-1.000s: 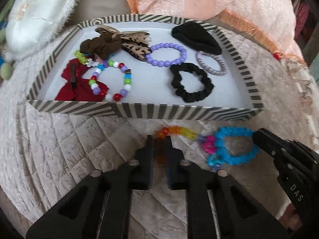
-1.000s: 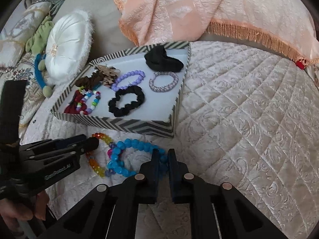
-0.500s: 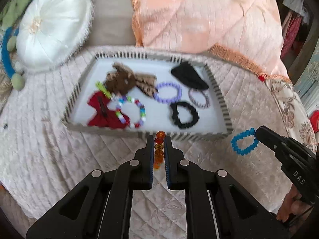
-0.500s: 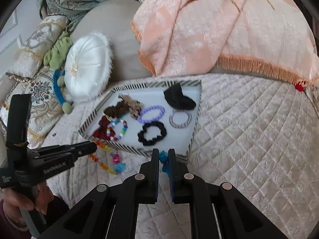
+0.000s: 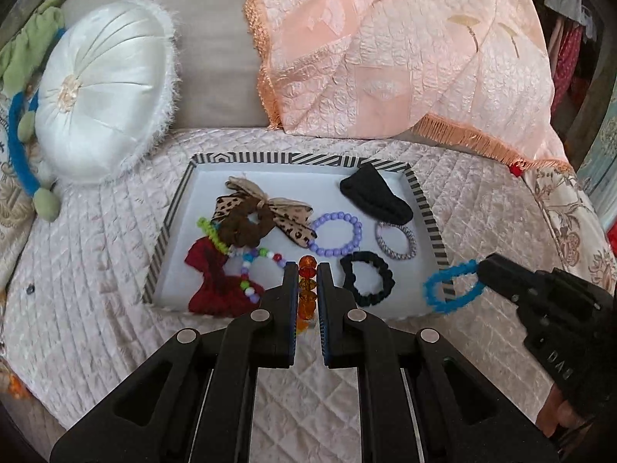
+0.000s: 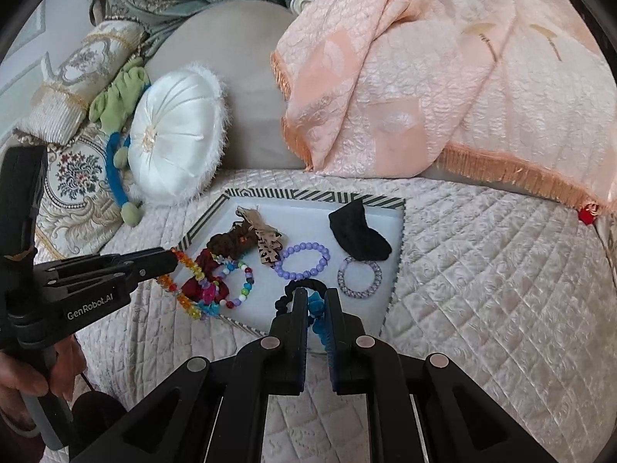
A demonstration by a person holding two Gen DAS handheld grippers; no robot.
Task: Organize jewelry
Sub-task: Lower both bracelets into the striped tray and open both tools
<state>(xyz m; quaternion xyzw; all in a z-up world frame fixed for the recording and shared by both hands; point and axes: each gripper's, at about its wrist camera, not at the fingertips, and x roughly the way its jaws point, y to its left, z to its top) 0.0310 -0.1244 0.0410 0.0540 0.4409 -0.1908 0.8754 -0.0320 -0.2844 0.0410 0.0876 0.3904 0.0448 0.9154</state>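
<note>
Each tool is pinched shut on beads, left tool [image 5: 307, 289] orange beads [image 5: 307, 293], right tool [image 6: 316, 308] blue beads [image 6: 317, 306], held over the tray [image 5: 428, 212] to drop them in.

Black-and-white striped tray [image 5: 431, 219], blue bracelet [image 5: 455, 287], amber-orange beads [image 5: 307, 289], lilac bracelet [image 5: 336, 234], red bow [image 5: 216, 281].

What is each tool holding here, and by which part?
Left tool pinches the multicoloured bead bracelet at its orange beads; right tool pinches the blue bead bracelet at one side of its loop.
</note>
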